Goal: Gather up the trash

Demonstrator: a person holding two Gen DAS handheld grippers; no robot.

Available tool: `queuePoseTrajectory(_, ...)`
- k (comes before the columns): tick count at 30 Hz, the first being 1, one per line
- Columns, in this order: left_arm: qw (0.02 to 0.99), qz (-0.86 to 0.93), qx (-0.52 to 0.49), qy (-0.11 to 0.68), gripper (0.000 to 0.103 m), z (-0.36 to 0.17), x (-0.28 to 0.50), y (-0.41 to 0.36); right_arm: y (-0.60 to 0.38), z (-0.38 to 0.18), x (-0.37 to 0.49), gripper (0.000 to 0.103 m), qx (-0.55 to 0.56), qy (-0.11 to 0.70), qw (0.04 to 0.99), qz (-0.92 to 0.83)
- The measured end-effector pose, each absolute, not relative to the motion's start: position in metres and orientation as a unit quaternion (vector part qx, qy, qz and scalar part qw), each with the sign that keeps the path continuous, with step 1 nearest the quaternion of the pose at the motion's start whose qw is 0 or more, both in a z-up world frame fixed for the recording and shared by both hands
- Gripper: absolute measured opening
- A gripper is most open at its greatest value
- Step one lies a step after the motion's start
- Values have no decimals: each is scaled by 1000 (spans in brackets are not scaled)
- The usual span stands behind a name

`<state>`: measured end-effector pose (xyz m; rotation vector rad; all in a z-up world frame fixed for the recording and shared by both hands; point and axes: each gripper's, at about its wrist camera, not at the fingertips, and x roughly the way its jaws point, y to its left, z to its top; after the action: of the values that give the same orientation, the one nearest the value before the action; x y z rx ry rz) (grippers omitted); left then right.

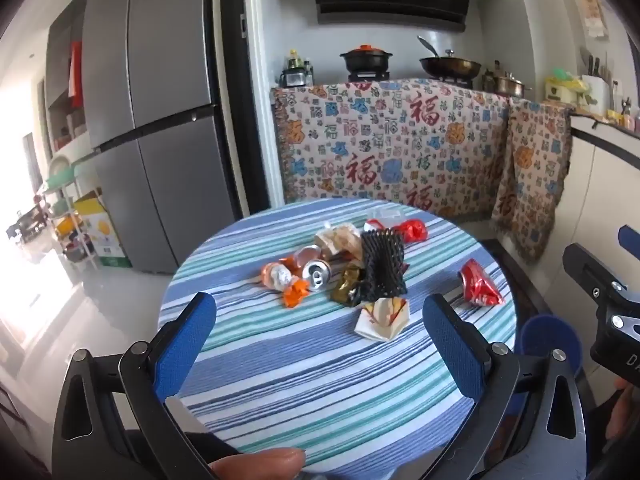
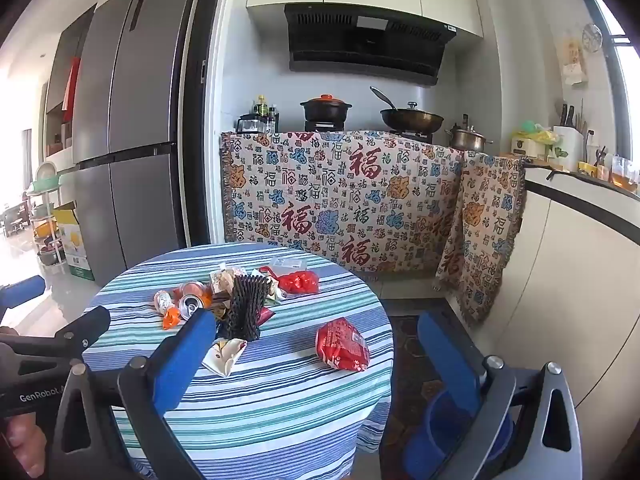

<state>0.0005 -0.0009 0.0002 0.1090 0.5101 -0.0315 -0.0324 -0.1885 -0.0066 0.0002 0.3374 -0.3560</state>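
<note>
Both grippers are spread wide and empty: left gripper (image 1: pixel 320 320) hovers over the near side of the striped table (image 1: pixel 312 392), right gripper (image 2: pixel 316 344) too. Trash pile (image 1: pixel 352 272) sits mid-table, red wrapper (image 2: pixel 342 344) off right.

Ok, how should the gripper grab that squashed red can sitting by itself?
Probably come down from above with the open right gripper and pinch the crushed red can across its flattened sides. It lies flat on the striped tablecloth, apart from the pile, so nothing crowds it.
</note>
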Motion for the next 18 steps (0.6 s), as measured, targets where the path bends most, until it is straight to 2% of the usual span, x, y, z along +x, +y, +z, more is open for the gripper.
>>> queuePoseTrajectory(18, 967, -23, 32, 251, 103, -5, -4, 1, -185, -9, -34, 103, -4, 167, 970, -179)
